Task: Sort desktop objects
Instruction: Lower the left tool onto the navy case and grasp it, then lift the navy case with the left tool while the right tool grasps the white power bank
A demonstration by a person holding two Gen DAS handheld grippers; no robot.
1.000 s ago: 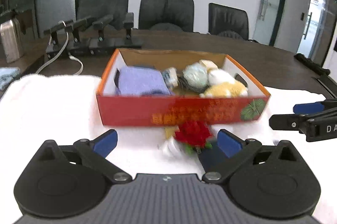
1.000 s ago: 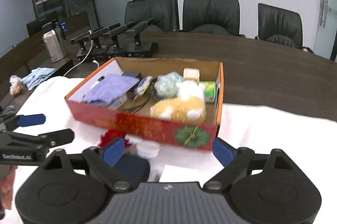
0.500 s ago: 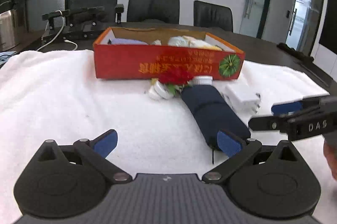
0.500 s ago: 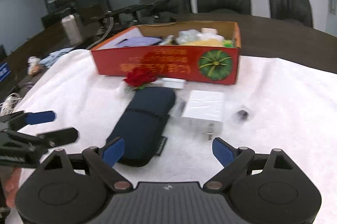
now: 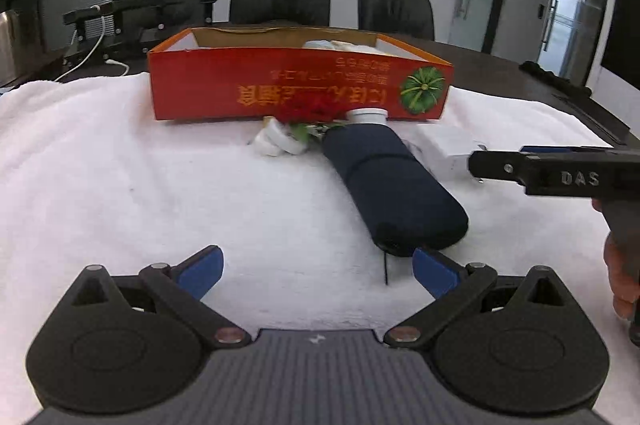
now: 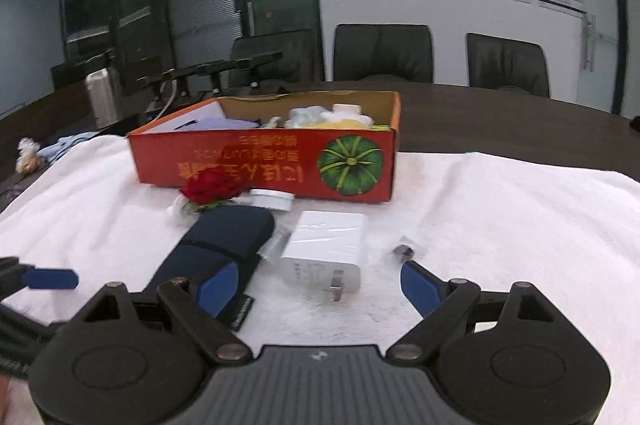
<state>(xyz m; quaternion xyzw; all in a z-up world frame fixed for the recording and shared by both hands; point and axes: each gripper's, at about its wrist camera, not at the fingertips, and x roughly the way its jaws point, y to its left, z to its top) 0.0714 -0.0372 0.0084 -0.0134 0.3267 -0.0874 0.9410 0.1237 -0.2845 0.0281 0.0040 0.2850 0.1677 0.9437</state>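
Observation:
A red cardboard box with several soft items in it stands on the white towel. In front of it lie a red flower, a white round lid, a dark blue pouch, a white charger and a small dark piece. My left gripper is open low over the towel, the pouch's near end by its right finger. My right gripper has jaws closing but still wide, with the charger's plug end between them, untouched.
The towel covers a dark conference table with black chairs behind it. Microphone stands and a metal flask stand at the far left. A hand holds the right gripper at the edge of the left wrist view.
Both grippers have sunk from above the box to just over the towel, so the box now shows side-on. The pouch and charger have come close to the fingers.

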